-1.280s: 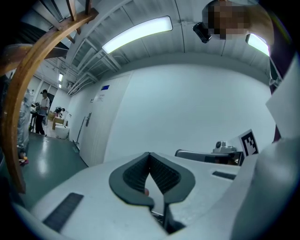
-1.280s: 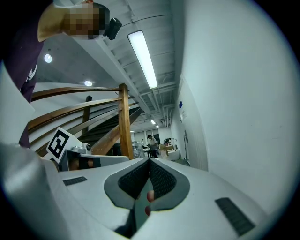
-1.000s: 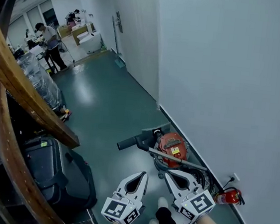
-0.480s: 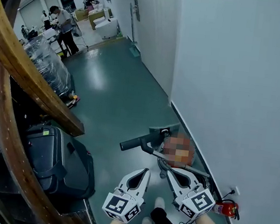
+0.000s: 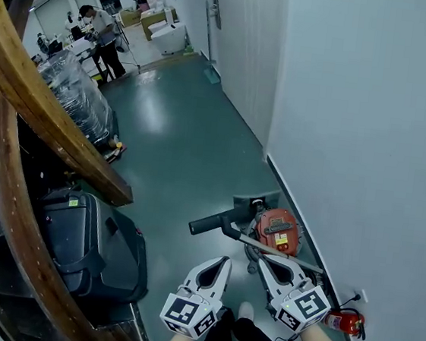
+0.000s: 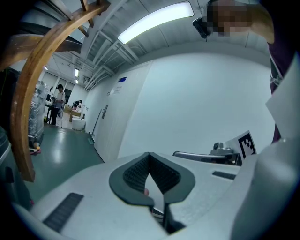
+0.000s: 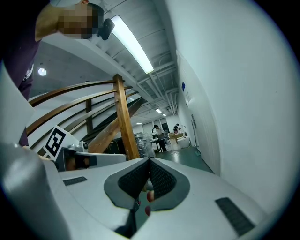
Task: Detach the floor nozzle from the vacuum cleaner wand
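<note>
In the head view a red canister vacuum (image 5: 277,230) lies on the green floor beside the white wall. Its metal wand (image 5: 284,254) runs left to the black floor nozzle (image 5: 209,221), which is joined to the wand. My left gripper (image 5: 223,261) is shut and empty, well above the floor, below the nozzle in the picture. My right gripper (image 5: 261,260) is also shut and empty, its tip just below the wand in the picture and not touching it. The left gripper view shows the left gripper (image 6: 150,156) closed against the wall. The right gripper view shows the right gripper (image 7: 149,162) closed, facing down the corridor.
A red fire extinguisher (image 5: 343,321) lies by the wall at the right. A black case (image 5: 93,245) stands at the left under a curved wooden stair rail (image 5: 47,120). A plastic-wrapped stack (image 5: 76,97) and people (image 5: 99,27) are far down the corridor. My shoe (image 5: 246,309) shows between the grippers.
The head view has shifted, so the vacuum now sits lower and further right, nearer my right gripper. Both grippers stayed shut and side by side.
</note>
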`<control>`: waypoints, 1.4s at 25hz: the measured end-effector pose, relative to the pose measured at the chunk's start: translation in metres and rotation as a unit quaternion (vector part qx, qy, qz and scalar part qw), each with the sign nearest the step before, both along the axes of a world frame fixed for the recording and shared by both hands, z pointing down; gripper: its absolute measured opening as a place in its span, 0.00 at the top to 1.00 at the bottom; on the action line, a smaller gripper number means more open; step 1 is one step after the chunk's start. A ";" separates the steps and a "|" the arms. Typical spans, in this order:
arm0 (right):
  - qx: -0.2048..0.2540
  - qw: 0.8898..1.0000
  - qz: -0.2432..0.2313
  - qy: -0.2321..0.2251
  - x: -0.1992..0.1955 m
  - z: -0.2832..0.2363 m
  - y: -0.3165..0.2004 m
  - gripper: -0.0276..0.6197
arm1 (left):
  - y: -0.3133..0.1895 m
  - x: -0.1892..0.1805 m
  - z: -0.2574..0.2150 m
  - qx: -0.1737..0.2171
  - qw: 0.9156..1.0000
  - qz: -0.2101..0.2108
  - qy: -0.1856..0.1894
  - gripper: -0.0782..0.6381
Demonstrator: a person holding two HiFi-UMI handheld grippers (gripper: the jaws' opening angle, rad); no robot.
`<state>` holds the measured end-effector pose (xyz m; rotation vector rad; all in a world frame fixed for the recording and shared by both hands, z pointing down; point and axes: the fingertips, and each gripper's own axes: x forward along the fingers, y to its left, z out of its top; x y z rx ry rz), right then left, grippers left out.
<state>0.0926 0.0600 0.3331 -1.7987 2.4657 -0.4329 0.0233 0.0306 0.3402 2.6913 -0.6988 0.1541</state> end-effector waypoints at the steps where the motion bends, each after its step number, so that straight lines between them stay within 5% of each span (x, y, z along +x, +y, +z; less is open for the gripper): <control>1: -0.001 1.000 0.001 0.003 -0.001 0.001 -0.005 0.93 | -0.005 -0.001 0.003 -0.003 1.000 0.000 0.002 0.89; 10: -0.016 0.999 0.013 0.030 -0.003 0.014 -0.051 0.93 | -0.045 -0.008 0.015 -0.014 1.000 0.014 0.019 0.89; 35: -0.058 0.993 -0.083 0.054 0.024 0.105 -0.086 0.93 | -0.065 0.006 0.119 -0.072 0.994 -0.078 -0.008 0.89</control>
